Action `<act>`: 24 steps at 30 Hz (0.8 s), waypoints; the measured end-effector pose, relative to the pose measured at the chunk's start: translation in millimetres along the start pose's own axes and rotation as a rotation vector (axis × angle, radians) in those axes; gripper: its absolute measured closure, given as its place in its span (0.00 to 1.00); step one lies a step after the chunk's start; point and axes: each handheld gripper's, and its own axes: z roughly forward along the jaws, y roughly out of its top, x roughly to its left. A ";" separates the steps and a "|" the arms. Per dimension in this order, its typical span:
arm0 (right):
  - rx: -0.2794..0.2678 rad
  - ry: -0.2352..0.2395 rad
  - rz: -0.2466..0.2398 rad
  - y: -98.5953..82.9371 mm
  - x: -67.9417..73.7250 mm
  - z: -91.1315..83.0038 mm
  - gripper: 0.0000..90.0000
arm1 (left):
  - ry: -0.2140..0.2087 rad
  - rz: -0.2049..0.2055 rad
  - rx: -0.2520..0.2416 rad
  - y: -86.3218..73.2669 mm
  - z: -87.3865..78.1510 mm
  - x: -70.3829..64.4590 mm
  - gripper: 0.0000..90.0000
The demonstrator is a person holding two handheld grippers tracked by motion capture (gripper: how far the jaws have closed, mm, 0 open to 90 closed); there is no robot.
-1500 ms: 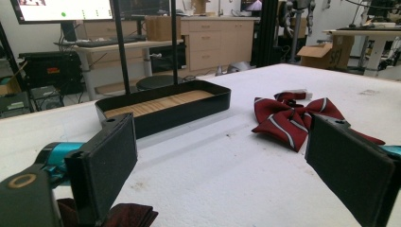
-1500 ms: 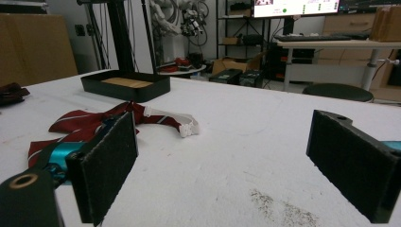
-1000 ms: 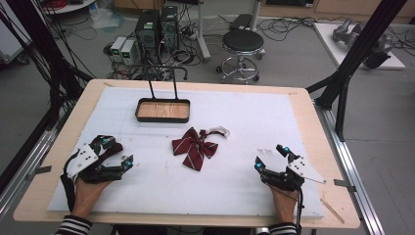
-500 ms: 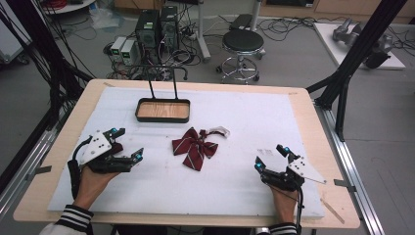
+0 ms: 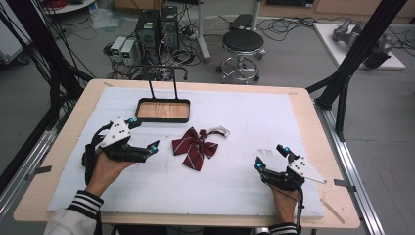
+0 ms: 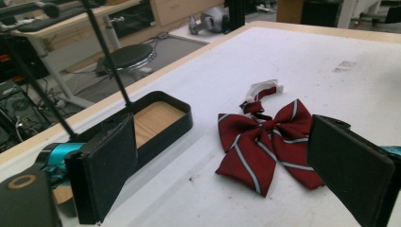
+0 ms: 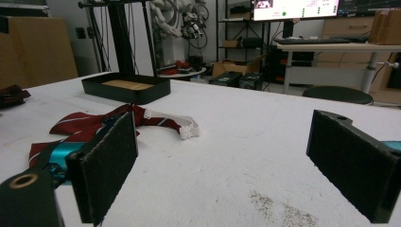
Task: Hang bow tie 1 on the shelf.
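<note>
Just in front of the black tray [image 5: 163,110], toward you, the red striped bow tie [image 5: 195,147] lay flat on the white worktop [image 5: 244,122], its pale neck strap [image 5: 219,131] trailing off toward the far side. Your left claw [image 5: 142,149] hung just beside the bow tie, on the side away from the strap, jaws spread wide and holding nothing. Your right claw [image 5: 270,156] sat well apart from the bow tie on the opposite side, also spread and empty. I judged the tie light, soft and floppy, likely to sag and drape once lifted. The knot at the centre [image 6: 261,124] looked the firmest place to pinch; the loose tails would probably slide or fold.
</note>
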 end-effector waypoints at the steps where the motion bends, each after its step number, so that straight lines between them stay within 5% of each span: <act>1: 0.002 0.000 0.003 0.0 0.3 -0.1 0.10 | -0.004 0.004 0.008 2.4 2.9 -1.0 0.12; 24: -0.008 -0.003 -0.016 -0.3 0.7 -0.1 0.10 | -0.088 0.001 0.182 28.5 81.0 -31.8 0.12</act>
